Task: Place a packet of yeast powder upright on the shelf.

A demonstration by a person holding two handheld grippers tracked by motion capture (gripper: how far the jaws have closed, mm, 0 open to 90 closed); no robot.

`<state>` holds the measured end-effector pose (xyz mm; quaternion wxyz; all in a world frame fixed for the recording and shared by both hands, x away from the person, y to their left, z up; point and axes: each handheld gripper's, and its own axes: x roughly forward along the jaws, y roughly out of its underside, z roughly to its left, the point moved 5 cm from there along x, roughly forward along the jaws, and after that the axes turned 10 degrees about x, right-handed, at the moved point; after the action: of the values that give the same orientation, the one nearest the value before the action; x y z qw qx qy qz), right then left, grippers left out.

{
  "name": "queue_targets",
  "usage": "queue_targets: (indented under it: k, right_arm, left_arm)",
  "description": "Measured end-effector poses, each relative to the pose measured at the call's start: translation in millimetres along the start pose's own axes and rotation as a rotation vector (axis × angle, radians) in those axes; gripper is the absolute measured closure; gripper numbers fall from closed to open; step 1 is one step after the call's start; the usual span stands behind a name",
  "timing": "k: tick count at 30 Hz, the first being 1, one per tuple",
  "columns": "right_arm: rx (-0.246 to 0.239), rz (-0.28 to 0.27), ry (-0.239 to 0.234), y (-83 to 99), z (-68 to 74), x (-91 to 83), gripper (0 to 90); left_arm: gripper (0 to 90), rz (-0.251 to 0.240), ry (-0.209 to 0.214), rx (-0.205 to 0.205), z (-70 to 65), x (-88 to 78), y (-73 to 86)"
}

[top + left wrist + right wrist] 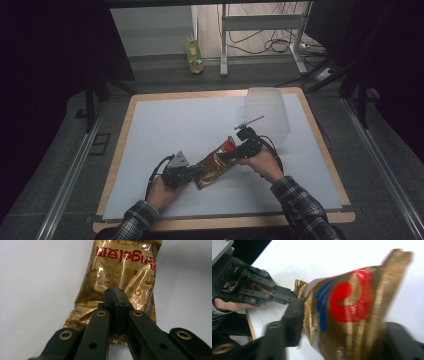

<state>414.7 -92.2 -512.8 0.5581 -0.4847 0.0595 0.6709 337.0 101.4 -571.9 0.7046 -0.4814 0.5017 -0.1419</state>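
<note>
A gold foil snack bag [214, 168] with red print lies slanted near the middle of the white mat. My left gripper [198, 172] is shut on the bag's lower left end; in the left gripper view the bag [120, 272] runs away from the closed jaw tips [113, 291]. My right gripper [231, 153] has the bag's upper right end, and that end is lifted a little. In the blurred right gripper view the red and blue printed bag end [347, 305] sits crumpled between the jaws [345, 323], both touching it. Beyond it the left gripper [284, 296] pinches the far end.
A translucent ribbed plastic container [267, 115] stands at the back right of the white mat [165, 130]. The wooden table edge [120, 145] frames the mat. A bottle [194, 56] stands on the floor beyond the table, near a metal stand and cables.
</note>
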Motion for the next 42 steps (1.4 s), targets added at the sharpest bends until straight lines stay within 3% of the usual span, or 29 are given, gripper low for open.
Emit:
queue_targets:
  k: [3,5,7,8,10,12,17,28,42]
  right_arm:
    - [-0.013,0.011,0.002,-2.4,1.7,-2.8,66.6]
    - [-0.011,0.012,-0.012,-3.4,3.7,-4.2,70.8]
    - [-0.009,0.010,-0.021,-3.8,5.0,-5.0,72.1]
    - [-0.024,0.003,-0.043,-4.9,8.8,-7.2,74.3]
    - [-0.050,-0.002,-0.044,-5.8,13.3,-9.1,75.5]
    - [-0.059,-0.002,-0.043,-6.2,15.9,-10.4,75.9]
    - [-0.138,-0.024,-0.025,-11.1,25.9,-20.7,77.1]
    - [-0.221,-0.067,0.015,-20.6,33.3,-44.1,77.4]
    - [-0.303,-0.081,0.029,-25.9,40.3,-62.0,77.2]
  left_arm:
    - [88.8,0.001,-0.012,0.007,-0.4,-1.5,0.4]
    - [83.6,0.006,-0.013,0.009,0.4,-3.2,0.2]
    - [81.4,0.010,-0.016,0.016,0.7,-4.5,-0.1]
    - [78.5,0.013,-0.016,0.036,0.4,-7.4,-1.0]
    - [75.5,0.014,-0.016,0.042,-0.1,-10.6,-2.0]
    - [72.9,0.010,-0.014,0.042,-0.6,-11.8,-2.3]
    - [62.4,0.018,-0.027,0.065,-2.6,-14.9,-2.9]
    - [43.8,0.011,-0.054,0.071,-8.0,-20.0,-3.6]
    - [23.9,-0.003,-0.073,0.032,-9.1,-26.8,-0.4]
